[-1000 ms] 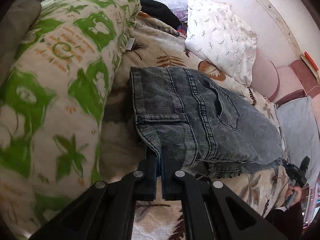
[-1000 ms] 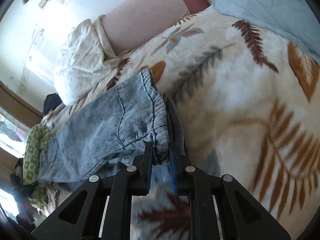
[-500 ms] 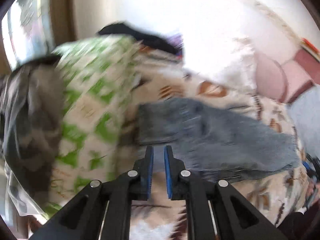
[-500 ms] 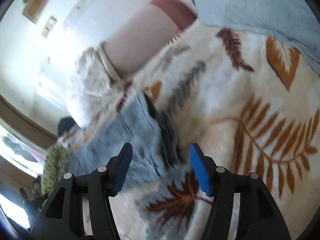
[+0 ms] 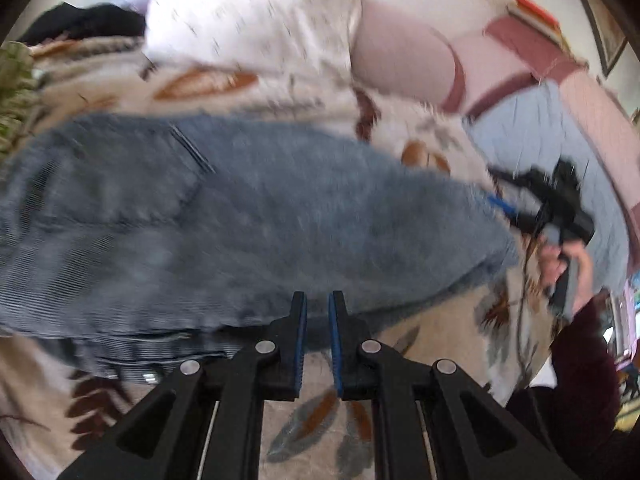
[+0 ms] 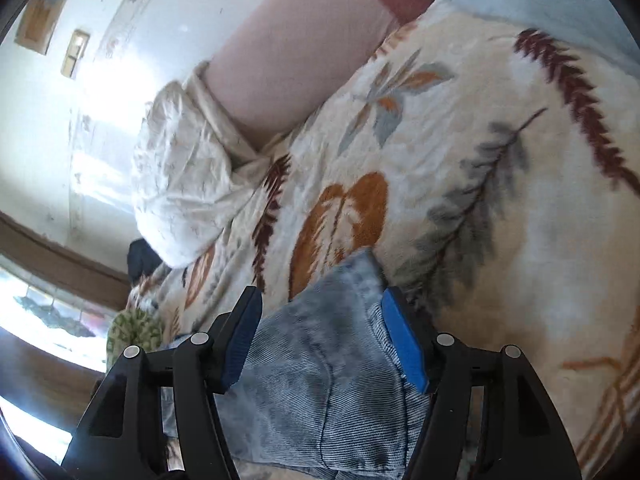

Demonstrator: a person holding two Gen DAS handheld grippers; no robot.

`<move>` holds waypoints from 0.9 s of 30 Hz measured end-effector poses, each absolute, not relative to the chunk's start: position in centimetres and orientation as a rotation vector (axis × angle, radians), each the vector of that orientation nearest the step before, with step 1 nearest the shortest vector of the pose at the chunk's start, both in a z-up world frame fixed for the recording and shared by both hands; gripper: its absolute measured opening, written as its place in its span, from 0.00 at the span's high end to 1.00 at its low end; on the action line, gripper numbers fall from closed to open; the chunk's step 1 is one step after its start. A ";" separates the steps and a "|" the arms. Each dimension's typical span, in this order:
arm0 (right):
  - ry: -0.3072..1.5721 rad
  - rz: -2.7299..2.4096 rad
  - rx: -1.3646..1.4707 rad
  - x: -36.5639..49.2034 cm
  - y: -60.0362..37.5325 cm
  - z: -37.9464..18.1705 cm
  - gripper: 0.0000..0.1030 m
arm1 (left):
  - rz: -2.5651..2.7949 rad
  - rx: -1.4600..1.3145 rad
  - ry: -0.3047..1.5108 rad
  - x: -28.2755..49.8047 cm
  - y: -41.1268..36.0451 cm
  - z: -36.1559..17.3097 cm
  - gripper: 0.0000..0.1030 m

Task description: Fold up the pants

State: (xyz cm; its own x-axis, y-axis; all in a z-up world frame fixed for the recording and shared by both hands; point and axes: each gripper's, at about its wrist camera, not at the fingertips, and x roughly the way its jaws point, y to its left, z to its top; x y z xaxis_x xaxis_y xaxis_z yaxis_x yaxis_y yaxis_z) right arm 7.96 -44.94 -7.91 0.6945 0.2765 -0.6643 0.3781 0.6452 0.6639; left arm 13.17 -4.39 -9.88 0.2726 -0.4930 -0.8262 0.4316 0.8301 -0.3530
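Observation:
The grey-blue denim pants (image 5: 240, 224) lie folded lengthwise across the leaf-print blanket (image 5: 440, 148). My left gripper (image 5: 317, 304) hovers at the pants' near long edge; its jaws stand a narrow gap apart with nothing between them. My right gripper (image 6: 320, 320) is open wide over the leg-end hem of the pants (image 6: 332, 344), which lies between its fingers without being pinched. The right gripper also shows in the left wrist view (image 5: 532, 200), held in a hand at the pants' right end.
A white patterned pillow (image 5: 256, 16) and a pink bolster (image 5: 400, 60) lie behind the pants. A light-blue cushion (image 5: 560, 152) sits to the right, a green-print pillow (image 5: 12, 76) at far left. The blanket (image 6: 500, 160) stretches beyond the hem. A window (image 6: 40, 320) shows at left.
Both grippers have let go of the pants. The left one has pulled back and swung right along the near edge. The right one opened wide and now hovers over the hem.

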 end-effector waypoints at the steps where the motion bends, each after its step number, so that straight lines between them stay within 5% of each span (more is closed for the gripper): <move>1: 0.840 -0.045 0.885 8.3 -44.6 -8.2 0.65 | -0.615 -0.043 1.162 13.3 -4.7 -10.9 0.88; 2: 0.848 -0.053 0.866 8.4 -44.5 -8.3 0.88 | -0.597 -0.038 1.190 13.4 -4.8 -11.7 0.88; 10: 0.557 -0.068 0.794 4.0 -44.7 -2.4 0.90 | -0.612 -0.114 1.211 11.7 -2.0 -13.3 0.88; 12: 0.636 -0.028 0.819 3.8 -44.7 -3.0 0.88 | -0.625 -0.100 1.148 11.1 -2.0 -11.8 0.88; 15: 0.803 -0.087 0.783 2.6 -44.1 -4.8 0.60 | -0.609 -0.050 1.005 11.1 -2.6 -9.0 0.81; 17: 0.860 -0.094 0.762 1.4 -44.1 -5.3 0.46 | -0.585 -0.011 0.925 11.6 -3.6 -7.8 0.58; 20: 0.823 -0.094 0.820 -1.4 -44.6 -5.6 0.41 | -0.598 0.043 0.844 11.6 -5.1 -7.5 0.31; 27: 0.804 -0.088 0.927 -1.9 -45.0 -7.0 0.38 | -0.606 0.167 0.866 12.4 -8.5 -9.6 0.24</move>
